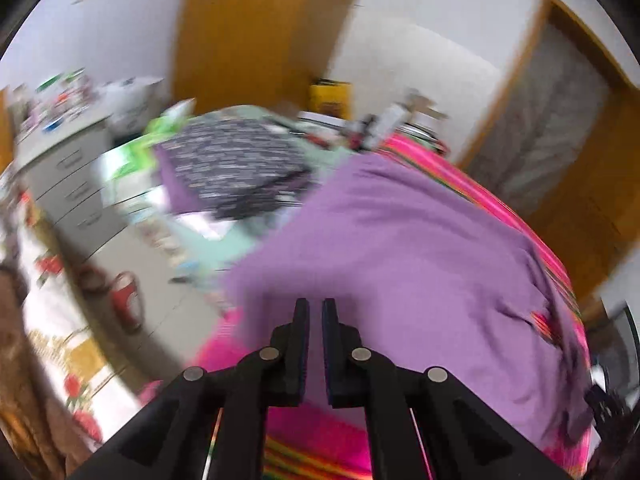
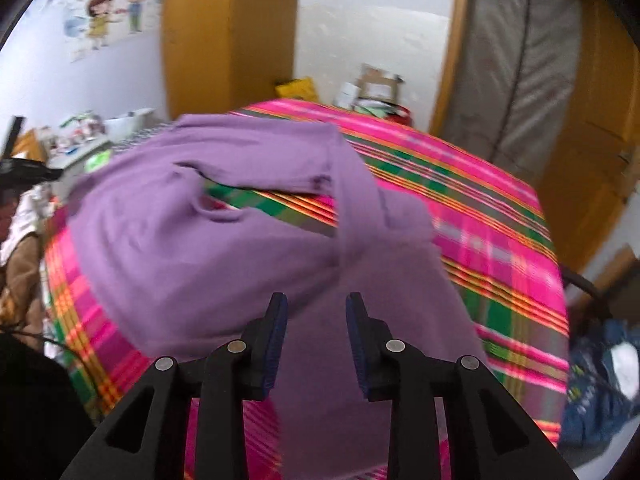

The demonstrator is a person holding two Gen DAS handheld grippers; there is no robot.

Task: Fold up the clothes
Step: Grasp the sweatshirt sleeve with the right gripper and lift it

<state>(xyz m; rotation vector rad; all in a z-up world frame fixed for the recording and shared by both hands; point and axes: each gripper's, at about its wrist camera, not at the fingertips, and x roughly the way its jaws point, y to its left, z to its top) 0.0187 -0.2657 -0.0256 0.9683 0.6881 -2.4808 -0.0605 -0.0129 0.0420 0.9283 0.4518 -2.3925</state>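
Both grippers hover over a purple garment spread on a bright pink, green and orange plaid cloth. Left gripper (image 1: 315, 305) has its two black jaws almost together, only a thin slit showing between the blue pads, and nothing can be seen caught in that slit; the purple garment (image 1: 400, 248) fills the view just beyond and to the right of its tips, with its near-left edge lying right under them, though the blur makes it hard to say whether the tips touch the fabric. Right gripper (image 2: 316, 302) stands with its jaws clearly parted, about halfway, and the gap between them is empty; the purple garment (image 2: 192, 240) lies below and ahead of the tips, one layer running forward under the gap and toward the right, the larger body spreading up and to the left. Near the middle of that body the fabric buckles open and the plaid cloth (image 2: 500, 240) shows through the opening. The plaid cloth covers the whole surface around the garment, reaching well past it on the right and far side. In the left wrist view a dark patterned folded item (image 1: 236, 164) sits beyond the garment's far-left edge, apart from it. Both views are smeared by motion.
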